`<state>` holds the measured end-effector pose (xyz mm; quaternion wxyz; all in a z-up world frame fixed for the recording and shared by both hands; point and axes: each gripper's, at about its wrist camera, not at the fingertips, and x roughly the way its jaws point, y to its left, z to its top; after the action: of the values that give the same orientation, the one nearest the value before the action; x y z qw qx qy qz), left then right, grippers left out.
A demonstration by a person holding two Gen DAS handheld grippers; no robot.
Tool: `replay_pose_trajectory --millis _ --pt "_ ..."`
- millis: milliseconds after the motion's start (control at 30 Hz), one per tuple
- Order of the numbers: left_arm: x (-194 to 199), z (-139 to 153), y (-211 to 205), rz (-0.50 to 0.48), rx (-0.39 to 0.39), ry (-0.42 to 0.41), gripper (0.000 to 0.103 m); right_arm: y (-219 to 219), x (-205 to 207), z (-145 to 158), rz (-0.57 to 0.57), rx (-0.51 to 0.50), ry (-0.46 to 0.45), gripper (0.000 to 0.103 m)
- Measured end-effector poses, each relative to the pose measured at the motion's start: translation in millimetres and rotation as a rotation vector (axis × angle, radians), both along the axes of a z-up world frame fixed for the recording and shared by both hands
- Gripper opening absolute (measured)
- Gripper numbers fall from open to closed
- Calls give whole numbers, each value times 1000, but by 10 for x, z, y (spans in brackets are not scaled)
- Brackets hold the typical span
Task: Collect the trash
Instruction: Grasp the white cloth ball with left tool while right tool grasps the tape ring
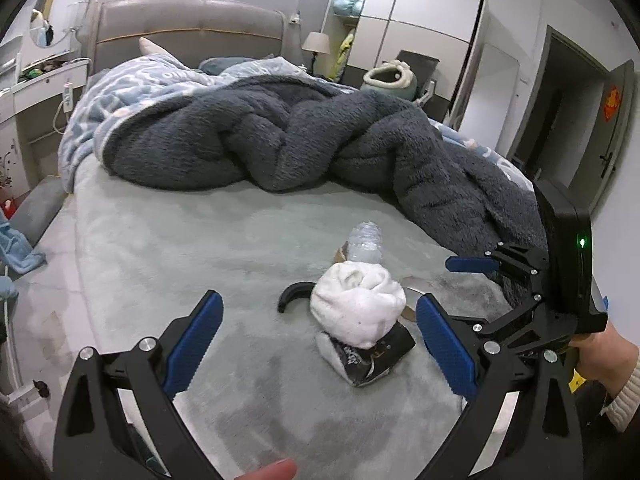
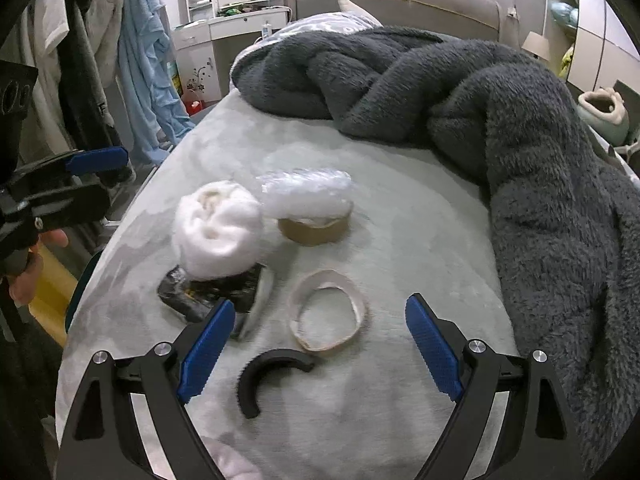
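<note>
Trash lies on the pale green bed sheet (image 2: 400, 240): a white crumpled wad (image 2: 218, 228) on a black wrapper (image 2: 212, 292), a crushed clear bottle (image 2: 306, 192) over a brown tape roll (image 2: 316, 228), a flattened tan ring (image 2: 326, 312) and a black curved piece (image 2: 272, 376). My right gripper (image 2: 320, 344) hangs open above the ring and the curved piece, holding nothing. My left gripper (image 1: 320, 340) is open too, with the white wad (image 1: 356, 308) and wrapper (image 1: 368, 360) lying ahead between its fingers, untouched. The bottle (image 1: 364, 244) lies beyond the wad and the curved piece (image 1: 294, 294) to its left.
A dark grey fluffy blanket (image 1: 280, 136) is heaped across the far and right side of the bed, against a padded headboard (image 1: 188, 24). Clothes (image 2: 144, 72) hang left of the bed beside a white dresser (image 2: 224, 32). A wardrobe (image 1: 408, 28) and a door (image 1: 608, 120) stand at the right.
</note>
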<state>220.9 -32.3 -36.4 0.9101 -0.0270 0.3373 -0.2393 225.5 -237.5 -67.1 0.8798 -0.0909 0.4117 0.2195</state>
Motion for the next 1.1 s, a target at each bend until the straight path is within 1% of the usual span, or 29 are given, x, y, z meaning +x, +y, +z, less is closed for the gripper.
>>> replay_pose_trajectory --millis 167,233,567,600,633,667,700,733,767,833,967,1100 --pt "98 -114 -154 -47 11 27 98 -8 72 -76 8 -10 27 88" --pt "140 -165 -212 -59 19 41 98 2 95 -126 12 -22 43 82" --pt "325 -329 -409 -85 26 82 97 53 218 -279 9 -36 95 67" --pt "337 -342 -422 -87 29 83 97 54 222 -277 9 -36 96 62" --pt "339 -354 -431 -89 30 86 97 55 226 -278 6 -41 96 59" --pt "347 -367 -443 -92 32 90 95 54 227 -277 5 -43 96 58" --pt "349 -376 -455 -95 36 93 93 48 226 -274 7 -38 98 53" --pt "355 -387 -466 -100 40 96 86 44 230 -273 9 -34 100 50" --pt "352 -396 -478 -103 45 99 81 44 226 -272 13 -33 100 49" --pt "350 -416 -488 -105 54 103 78 49 210 -261 19 -34 96 46" --pt "325 -398 -502 -111 56 90 70 32 199 -230 14 -31 89 45" --pt "300 -375 -480 -97 60 77 66 -30 211 -154 -9 -10 75 45"
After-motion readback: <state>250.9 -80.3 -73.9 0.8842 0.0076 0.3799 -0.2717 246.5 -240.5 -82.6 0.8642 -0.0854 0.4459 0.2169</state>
